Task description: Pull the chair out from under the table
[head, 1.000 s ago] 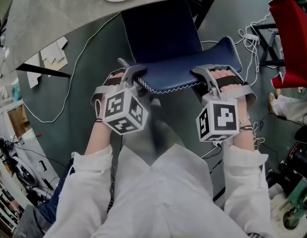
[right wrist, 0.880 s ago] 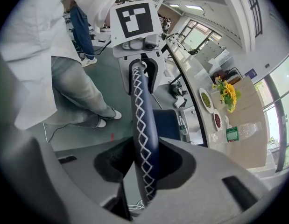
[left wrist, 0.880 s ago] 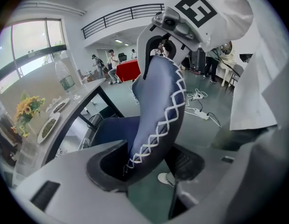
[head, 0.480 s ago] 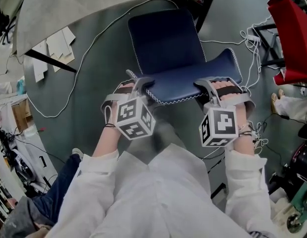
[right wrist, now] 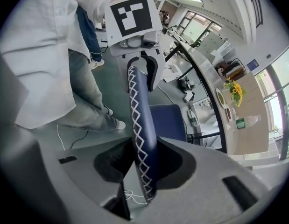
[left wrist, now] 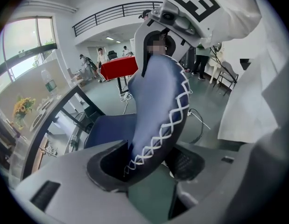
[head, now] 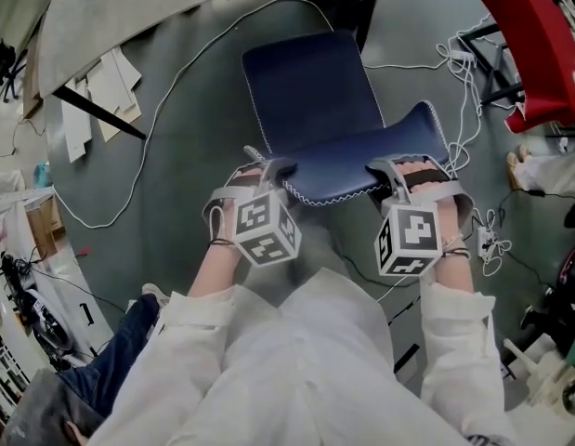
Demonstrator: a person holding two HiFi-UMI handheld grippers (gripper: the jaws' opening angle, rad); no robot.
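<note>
A chair with a dark blue seat [head: 310, 82] and a white-stitched backrest [head: 361, 161] stands on the grey floor, out from the grey table [head: 101, 12] at the top. My left gripper [head: 273, 170] is shut on the backrest's left end and my right gripper [head: 391, 170] on its right end. In the left gripper view the padded backrest [left wrist: 158, 120] runs between the jaws of the left gripper [left wrist: 151, 164], with the pads pressed on it. The right gripper view shows the backrest edge [right wrist: 140, 134] clamped in the right gripper [right wrist: 144, 169].
White cables [head: 157, 91] trail over the floor round the chair, with a power strip [head: 487, 244] at the right. A red-covered piece of furniture [head: 538, 54] stands at the upper right. Paper sheets [head: 92, 110] lie under the table's left side. The person's legs are close behind the backrest.
The chair has slid out from under the table toward the person, its whole seat now uncovered. Both grippers came back with the backrest, and the table has moved up in the view.
</note>
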